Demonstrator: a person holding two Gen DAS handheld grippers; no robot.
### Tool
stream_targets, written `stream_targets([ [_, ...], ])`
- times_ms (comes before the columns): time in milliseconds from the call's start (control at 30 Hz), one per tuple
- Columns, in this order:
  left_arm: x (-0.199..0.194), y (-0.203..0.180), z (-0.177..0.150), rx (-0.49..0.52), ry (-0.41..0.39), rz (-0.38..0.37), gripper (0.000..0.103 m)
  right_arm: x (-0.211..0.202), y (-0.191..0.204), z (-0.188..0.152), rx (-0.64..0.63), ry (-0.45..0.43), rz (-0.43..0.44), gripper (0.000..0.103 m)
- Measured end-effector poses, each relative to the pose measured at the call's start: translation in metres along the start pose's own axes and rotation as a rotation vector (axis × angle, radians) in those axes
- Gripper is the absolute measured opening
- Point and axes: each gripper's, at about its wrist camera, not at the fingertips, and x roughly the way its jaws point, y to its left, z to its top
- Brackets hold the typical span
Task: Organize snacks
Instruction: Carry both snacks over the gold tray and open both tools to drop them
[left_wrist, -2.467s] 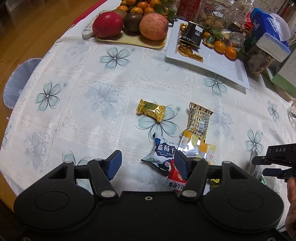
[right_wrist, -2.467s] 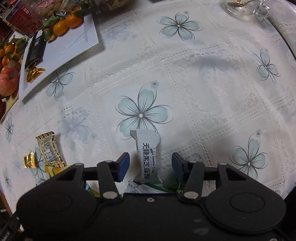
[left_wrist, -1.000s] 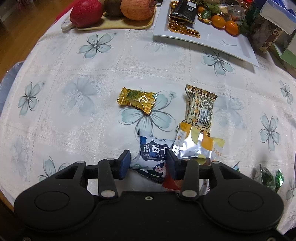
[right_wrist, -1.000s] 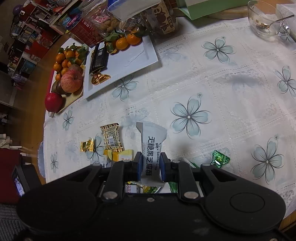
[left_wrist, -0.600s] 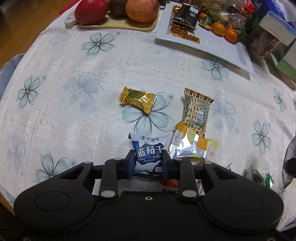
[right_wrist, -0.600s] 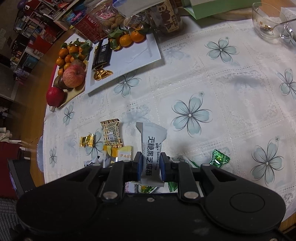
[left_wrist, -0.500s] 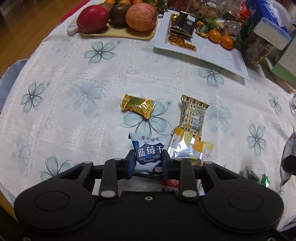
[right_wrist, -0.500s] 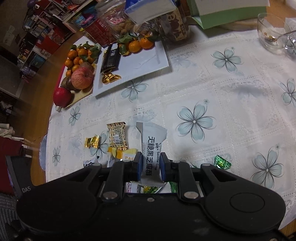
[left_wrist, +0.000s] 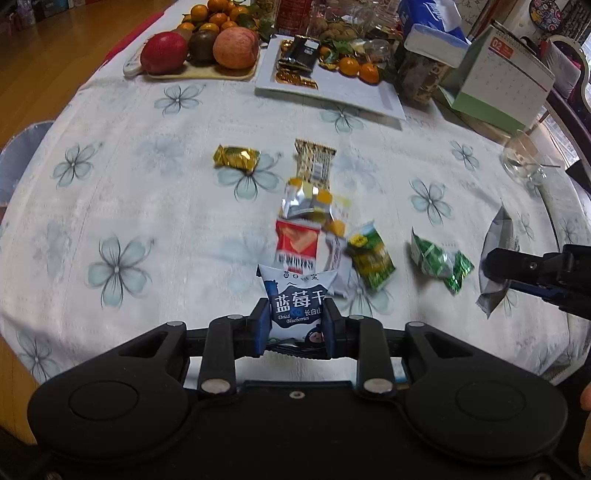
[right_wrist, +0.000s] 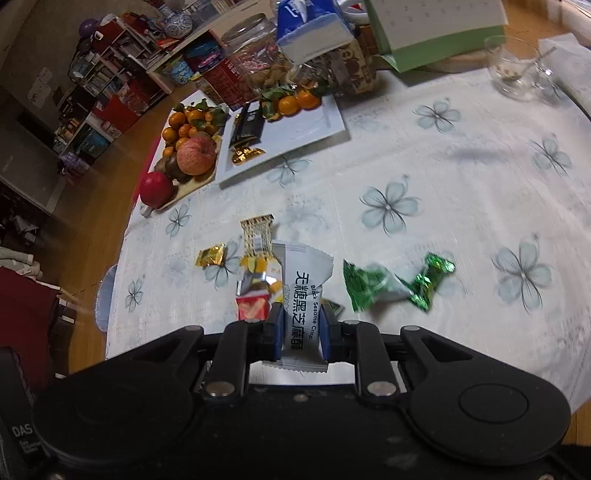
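My left gripper (left_wrist: 295, 325) is shut on a blue-and-white dried blueberry packet (left_wrist: 298, 301), lifted above the table. My right gripper (right_wrist: 301, 332) is shut on a grey black sesame crisp packet (right_wrist: 303, 295), also lifted; it shows at the right edge of the left wrist view (left_wrist: 496, 254). Loose snacks lie on the floral tablecloth (left_wrist: 147, 206): a gold candy (left_wrist: 236, 157), a patterned beige bar (left_wrist: 314, 162), a silver-orange packet (left_wrist: 306, 203), a red packet (left_wrist: 297, 243), a green-yellow packet (left_wrist: 371, 256) and a green candy (left_wrist: 437, 260). The white plate (left_wrist: 351, 94) holds a black packet, gold sweets and tangerines.
A fruit tray (left_wrist: 199, 70) with apples stands at the back left. Jars, a tissue box (left_wrist: 432, 35) and a desk calendar (left_wrist: 502, 77) crowd the back right. A glass bowl (left_wrist: 522, 162) sits at the right. The table edge and wooden floor lie to the left.
The left gripper closed on the blueberry packet and lifted it. Both grippers rose and drew back with their packets, so more of the table and the far items came into view.
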Motion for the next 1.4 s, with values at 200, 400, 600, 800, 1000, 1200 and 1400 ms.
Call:
stream_targets([
  [200,-0.012,0.004,-0.053,-0.016,0.052,-0.021,0.037,-0.018,-0.026,-0.061,0.108,0.026,-0.024,0.021],
  [400,-0.008,0.015,-0.090,-0.059,0.140,0.022,0.037,-0.027,-0.034,-0.107,0.160,0.100,-0.074,0.021],
  [600,-0.014,0.014,-0.103,-0.047,0.165,0.028,0.037,-0.028,-0.031,-0.147,0.149,0.189,-0.125,0.021],
  [800,-0.016,0.004,-0.114,0.001,0.184,0.030,0.037,-0.022,-0.018,-0.176,0.108,0.235,-0.143,0.021],
  [1000,-0.021,-0.002,-0.122,0.054,0.164,0.067,0.037,-0.024,-0.003,-0.186,0.049,0.217,-0.162,0.022],
  [1200,-0.032,0.003,-0.121,0.048,0.103,0.072,0.038,-0.028,-0.005,-0.181,0.067,0.201,-0.168,0.022],
  [1400,-0.032,0.004,-0.121,0.040,0.092,0.079,0.039,-0.032,-0.005,-0.180,0.068,0.181,-0.179,0.028],
])
